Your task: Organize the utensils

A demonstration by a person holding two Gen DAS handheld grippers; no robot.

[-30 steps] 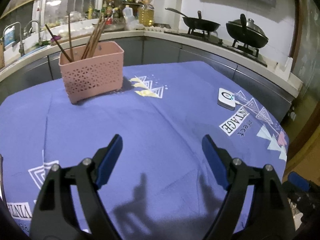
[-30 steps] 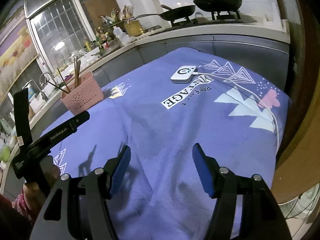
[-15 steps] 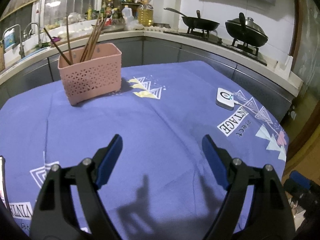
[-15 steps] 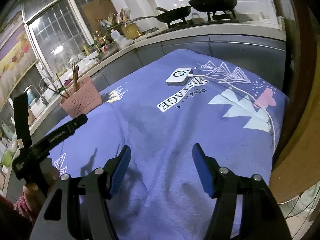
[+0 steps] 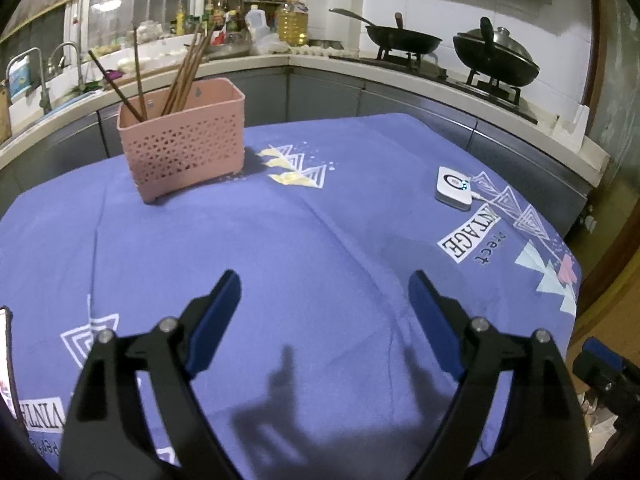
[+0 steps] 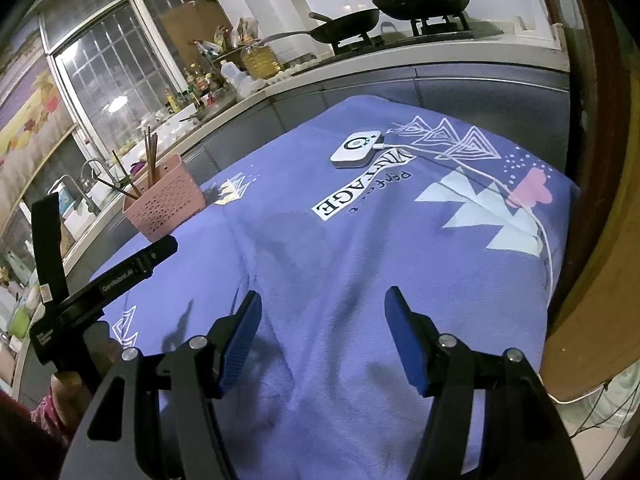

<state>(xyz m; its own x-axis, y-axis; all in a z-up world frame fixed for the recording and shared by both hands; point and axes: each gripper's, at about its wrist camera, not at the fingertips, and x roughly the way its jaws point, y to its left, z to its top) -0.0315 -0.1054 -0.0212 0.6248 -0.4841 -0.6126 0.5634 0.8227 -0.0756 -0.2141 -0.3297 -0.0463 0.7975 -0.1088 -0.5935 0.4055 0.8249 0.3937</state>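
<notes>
A pink perforated basket [image 5: 184,152] stands at the far left of the blue tablecloth [image 5: 320,232], with several brown chopsticks [image 5: 184,72] leaning upright in it. The right wrist view shows the same basket [image 6: 164,204] far off to the left. My left gripper [image 5: 324,280] hovers over bare cloth well short of the basket. Its jaws are opening and nothing is between them. My right gripper [image 6: 324,296] is open over the cloth's near right part, also with nothing between its fingers.
A white square device [image 5: 454,188] lies at the right of the cloth, and its white cable [image 6: 480,172] trails toward the table's right edge. Behind the table runs a counter with two black pans [image 5: 496,56], bottles and a sink. A hand [image 6: 68,384] holds the left tool.
Both views have drifted only slightly. Nothing on the table has moved, and neither gripper has taken hold of anything.
</notes>
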